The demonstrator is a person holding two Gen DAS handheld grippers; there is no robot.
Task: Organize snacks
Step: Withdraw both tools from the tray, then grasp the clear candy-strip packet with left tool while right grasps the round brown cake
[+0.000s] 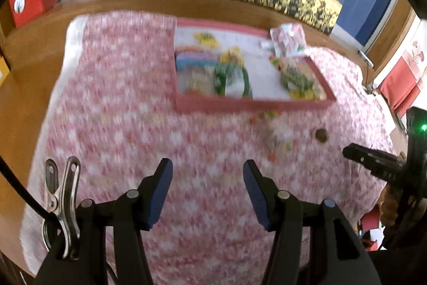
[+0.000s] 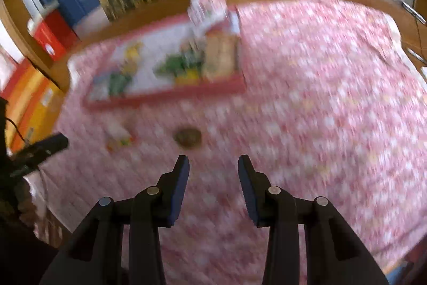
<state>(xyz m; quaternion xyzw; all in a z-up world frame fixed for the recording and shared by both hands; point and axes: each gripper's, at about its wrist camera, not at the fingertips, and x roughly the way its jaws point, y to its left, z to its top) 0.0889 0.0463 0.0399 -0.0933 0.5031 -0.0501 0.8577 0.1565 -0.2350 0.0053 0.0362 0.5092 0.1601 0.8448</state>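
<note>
Wooden table under a pink-and-white cloth

A wooden table (image 1: 112,3) carries a pink-and-white patterned cloth (image 1: 120,103). On the cloth lie a red-rimmed tray (image 1: 240,104) holding blurred snack packets, a small round brown snack (image 2: 187,137) in front of it, and a few loose colourful wrapped sweets (image 2: 118,136) just beside that.

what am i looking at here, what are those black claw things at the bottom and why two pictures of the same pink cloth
Each picture comes from a fisheye camera mounted on a handheld two-finger gripper; a person carries one in each hand. The black claws with blue pads are the gripper fingers. One view looks along the left gripper, the other along the right gripper. Both are open and hold nothing. Both look down at a pink patterned cloth on a wooden table. On it sits a pink-rimmed tray with blurred snack packets. In front of the tray lie a small colourful wrapped snack and a small brown round item, too blurred to identify.
</note>
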